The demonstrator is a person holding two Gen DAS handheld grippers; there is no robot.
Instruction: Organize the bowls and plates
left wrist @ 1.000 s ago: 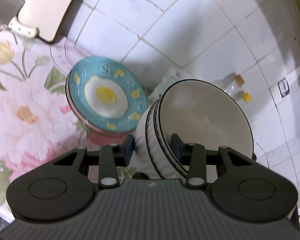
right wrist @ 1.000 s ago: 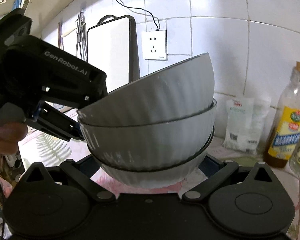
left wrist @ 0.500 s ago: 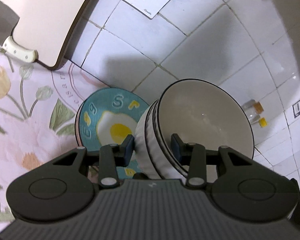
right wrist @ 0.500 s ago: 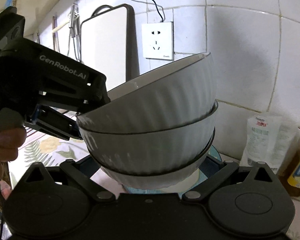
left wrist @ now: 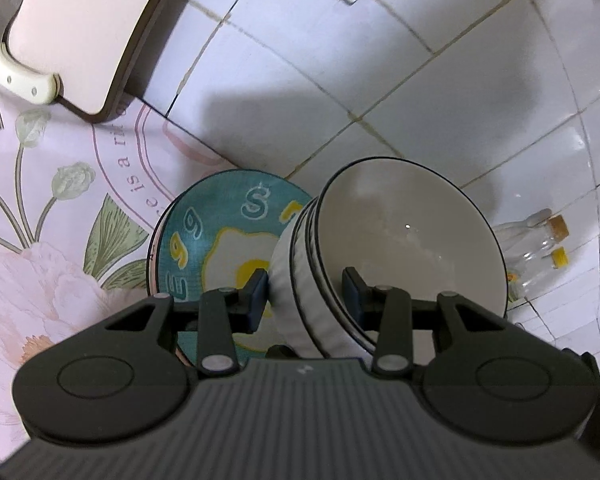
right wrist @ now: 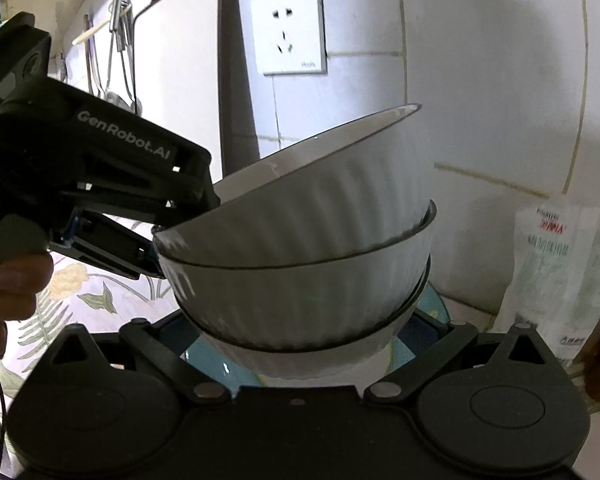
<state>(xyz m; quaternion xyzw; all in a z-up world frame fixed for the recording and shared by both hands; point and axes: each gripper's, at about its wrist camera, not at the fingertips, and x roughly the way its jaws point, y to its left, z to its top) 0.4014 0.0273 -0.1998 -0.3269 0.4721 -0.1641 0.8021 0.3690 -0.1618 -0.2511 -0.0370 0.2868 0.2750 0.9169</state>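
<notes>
A stack of three white ribbed bowls [left wrist: 412, 248] with dark rims is held in the air. My left gripper [left wrist: 306, 292] is shut on the near rim of the stack. In the right wrist view the bowl stack [right wrist: 300, 248] fills the middle, with the left gripper [right wrist: 100, 200] clamped on its left rim. My right gripper [right wrist: 296, 344] has its arms spread wide under the bowl bottoms; its fingertips are hidden. A teal egg-pattern plate [left wrist: 220, 240] lies on the floral cloth just below the bowls, against the tiled wall, and shows in the right wrist view [right wrist: 424, 332].
A cutting board [left wrist: 80, 28] and a knife handle [left wrist: 20, 76] lean on the wall at the left. A wall socket [right wrist: 288, 40] is above. A white packet [right wrist: 552, 276] and oil bottles [left wrist: 540, 240] stand at the right.
Both grippers carried the bowl stack toward the wall and over the teal plate. The plate is now partly hidden beneath the bowls. The bottles slid out to the right edge.
</notes>
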